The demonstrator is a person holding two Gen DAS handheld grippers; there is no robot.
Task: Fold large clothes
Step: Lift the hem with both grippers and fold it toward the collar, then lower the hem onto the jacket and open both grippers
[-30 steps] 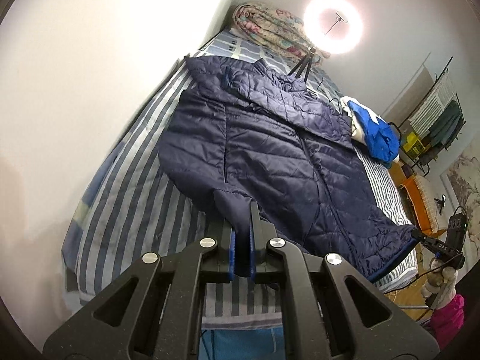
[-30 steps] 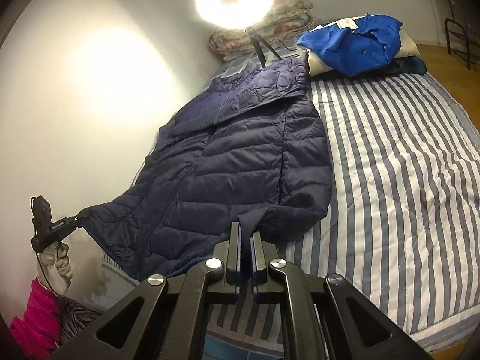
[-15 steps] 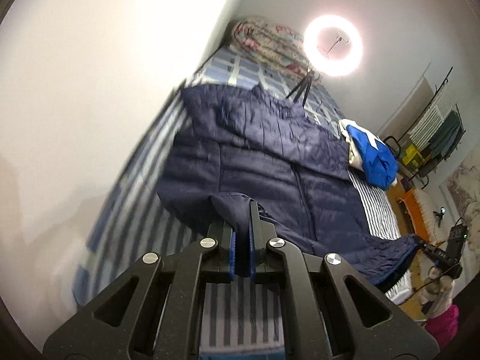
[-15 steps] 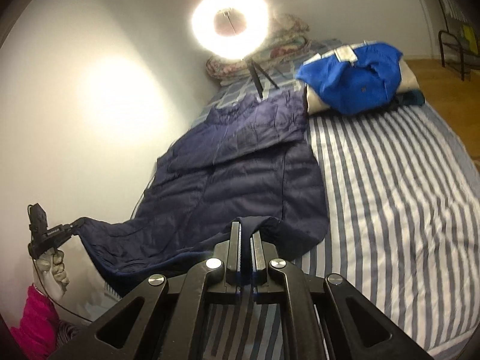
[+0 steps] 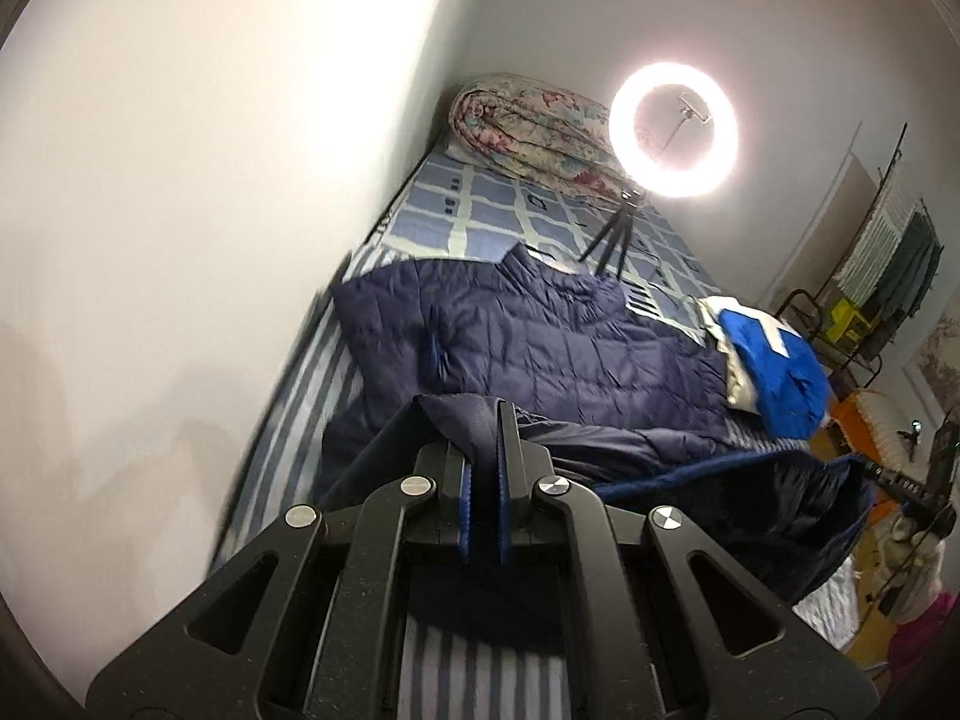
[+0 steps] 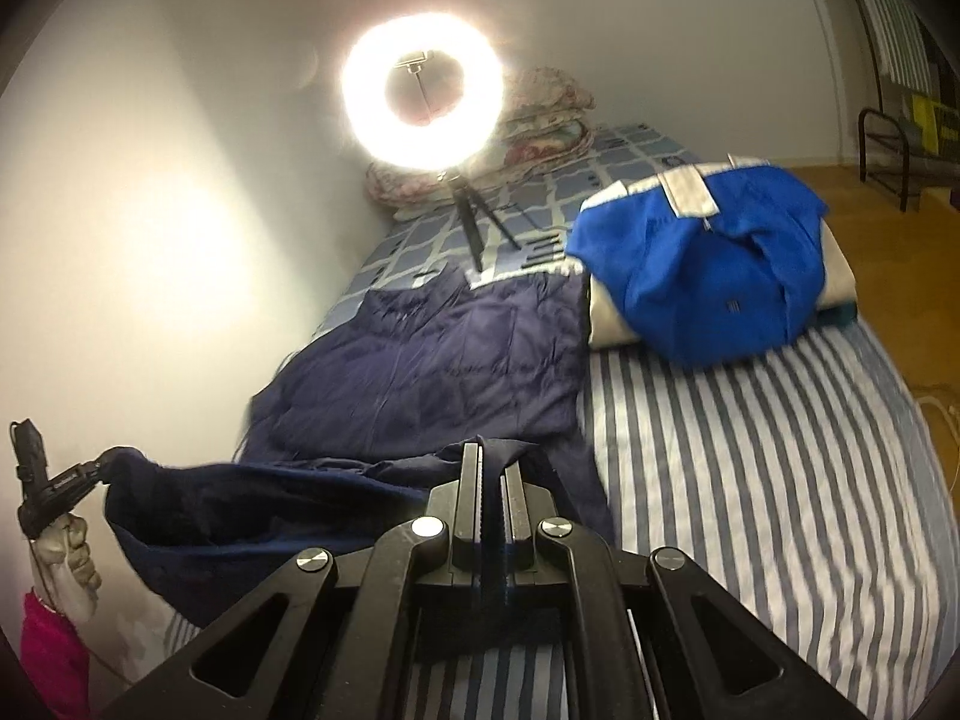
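Observation:
A large navy quilted jacket (image 5: 570, 354) lies on the striped bed (image 5: 282, 414), collar toward the far end. It also shows in the right wrist view (image 6: 432, 372). My left gripper (image 5: 483, 420) is shut on one corner of the jacket's hem. My right gripper (image 6: 492, 462) is shut on the other hem corner. Both hold the hem lifted above the bed, and it sags between them over the lower half of the jacket. The other gripper shows far right in the left wrist view (image 5: 900, 480) and far left in the right wrist view (image 6: 78, 474).
A lit ring light on a tripod (image 5: 672, 132) stands on the bed beyond the collar, also in the right wrist view (image 6: 420, 96). A rolled floral quilt (image 5: 528, 126) lies at the head. A blue garment pile (image 6: 702, 276) sits right of the jacket. The wall runs along the left.
Both grippers have lifted the jacket's hem and carried it toward the collar. The lower half of the jacket is now raised off the bed and hangs slack between them.

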